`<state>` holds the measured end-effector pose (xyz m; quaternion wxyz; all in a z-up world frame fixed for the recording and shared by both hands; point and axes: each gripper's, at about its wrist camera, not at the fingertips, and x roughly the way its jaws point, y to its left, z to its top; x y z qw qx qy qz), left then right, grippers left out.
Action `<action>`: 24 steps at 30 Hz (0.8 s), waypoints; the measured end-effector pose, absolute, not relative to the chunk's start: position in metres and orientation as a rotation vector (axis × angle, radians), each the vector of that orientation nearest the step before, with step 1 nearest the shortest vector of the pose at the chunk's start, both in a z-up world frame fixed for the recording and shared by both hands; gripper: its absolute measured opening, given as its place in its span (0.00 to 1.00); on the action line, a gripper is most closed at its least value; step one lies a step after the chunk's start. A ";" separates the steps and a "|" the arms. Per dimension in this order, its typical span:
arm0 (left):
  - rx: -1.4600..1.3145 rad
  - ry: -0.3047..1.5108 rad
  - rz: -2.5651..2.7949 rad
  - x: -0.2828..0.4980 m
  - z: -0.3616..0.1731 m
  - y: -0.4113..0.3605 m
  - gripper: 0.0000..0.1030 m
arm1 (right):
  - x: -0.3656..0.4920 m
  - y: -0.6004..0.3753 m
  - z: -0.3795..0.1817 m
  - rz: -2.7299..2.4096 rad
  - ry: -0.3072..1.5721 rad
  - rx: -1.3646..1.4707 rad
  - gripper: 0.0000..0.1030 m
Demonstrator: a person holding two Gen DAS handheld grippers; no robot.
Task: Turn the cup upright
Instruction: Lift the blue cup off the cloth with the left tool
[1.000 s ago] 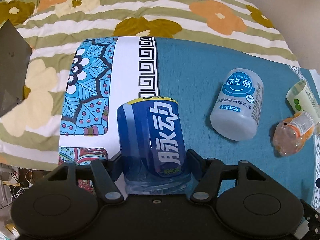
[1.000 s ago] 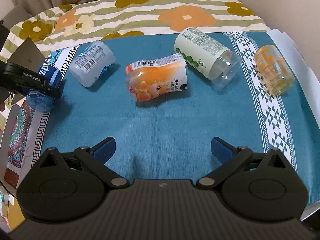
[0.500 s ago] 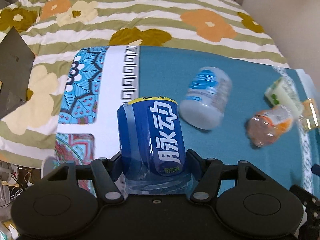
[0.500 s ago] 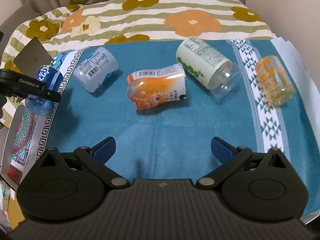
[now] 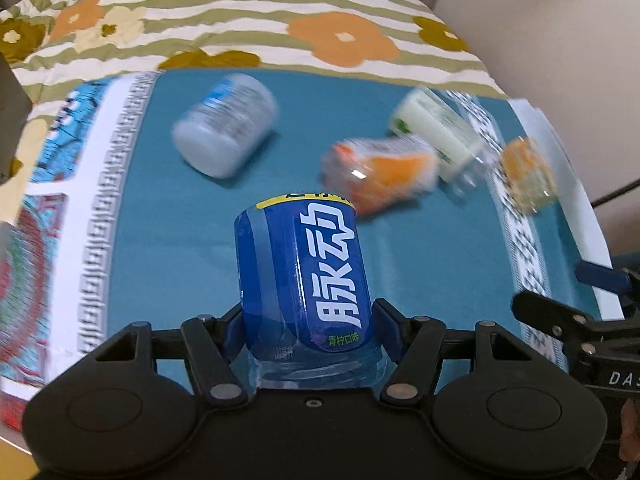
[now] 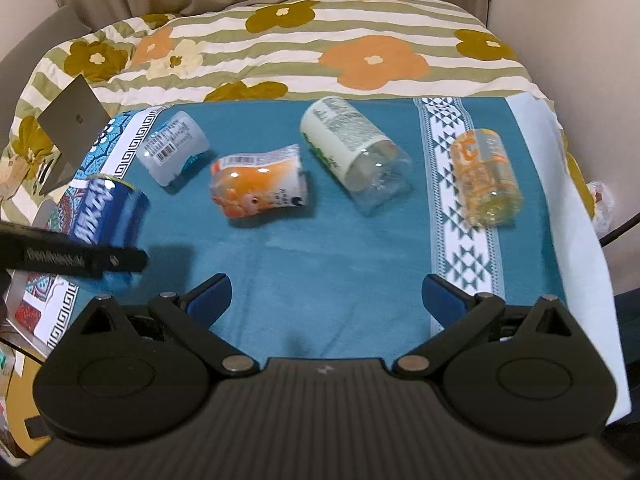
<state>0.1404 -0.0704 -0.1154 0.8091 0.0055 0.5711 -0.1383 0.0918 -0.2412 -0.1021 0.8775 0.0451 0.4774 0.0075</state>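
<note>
My left gripper (image 5: 306, 326) is shut on the blue cup (image 5: 304, 272), a cut bottle with white Chinese letters and a yellow rim, held above the teal cloth (image 5: 180, 232). It shows at the left of the right wrist view (image 6: 108, 212), tilted, with the left gripper's black finger (image 6: 80, 258) across it. My right gripper (image 6: 326, 296) is open and empty over the cloth's near middle.
Other cups lie on their sides on the cloth: a white-blue one (image 6: 174, 152), an orange one (image 6: 260, 186), a white-green one (image 6: 352, 152), a yellow-orange one (image 6: 486, 176). A flowered quilt (image 6: 360, 32) lies behind. A grey laptop (image 6: 72, 120) stands at left.
My left gripper has swung right and toward the cloth's middle with the blue cup in it; its view is blurred by motion. The right gripper has risen and pulled back slightly.
</note>
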 end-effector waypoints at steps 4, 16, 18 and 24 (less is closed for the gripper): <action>0.040 1.228 -0.310 0.132 -0.129 -0.097 0.66 | 0.087 -0.257 -0.107 0.028 1.005 0.085 1.00; 0.110 1.231 -0.304 0.123 -0.159 -0.135 0.67 | 0.081 -0.292 -0.127 0.026 1.049 0.103 1.00; 0.119 1.225 -0.301 0.121 -0.160 -0.137 0.67 | 0.081 -0.294 -0.128 0.031 1.051 0.102 1.00; 0.119 1.225 -0.287 0.122 -0.162 -0.138 0.74 | 0.081 -0.293 -0.129 0.045 1.051 0.101 1.00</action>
